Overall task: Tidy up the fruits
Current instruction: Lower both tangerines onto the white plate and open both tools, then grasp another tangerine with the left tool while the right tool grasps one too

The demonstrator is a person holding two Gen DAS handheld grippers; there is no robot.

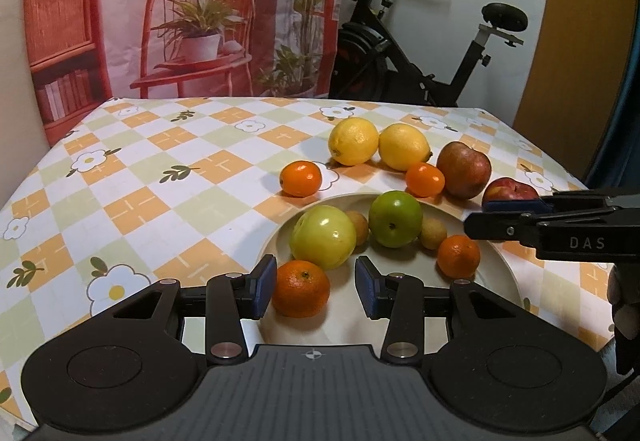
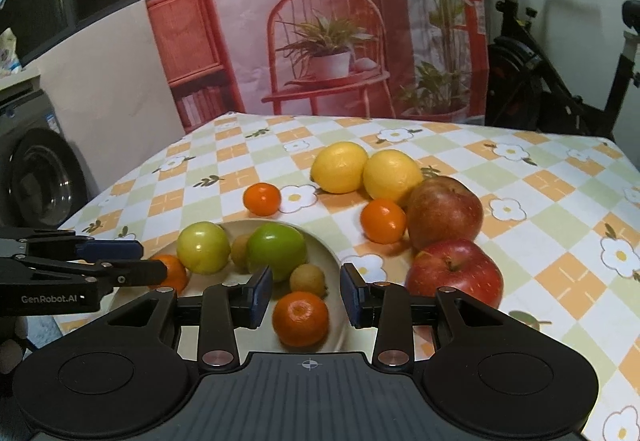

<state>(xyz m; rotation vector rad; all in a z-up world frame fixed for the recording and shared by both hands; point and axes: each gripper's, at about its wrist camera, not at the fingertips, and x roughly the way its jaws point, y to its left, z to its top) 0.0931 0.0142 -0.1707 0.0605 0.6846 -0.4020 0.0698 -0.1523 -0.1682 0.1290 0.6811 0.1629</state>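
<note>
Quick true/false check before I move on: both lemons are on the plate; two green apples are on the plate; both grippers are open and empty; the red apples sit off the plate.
1. Both lemons are on the plate. False: they lie on the tablecloth beyond it.
2. Two green apples are on the plate. True.
3. The left gripper and right gripper are open and empty. True.
4. Both red apples sit off the plate. True.
5. No oranges are on the plate. False: two are.

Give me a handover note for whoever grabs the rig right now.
Left gripper: open, empty, over the plate beside a tangerine.
Right gripper: open, empty, above the plate's other tangerine.
Done: two green apples, two tangerines and two small brown fruits on the plate.
Left on the tablecloth: two lemons, two tangerines, two red apples.
</note>
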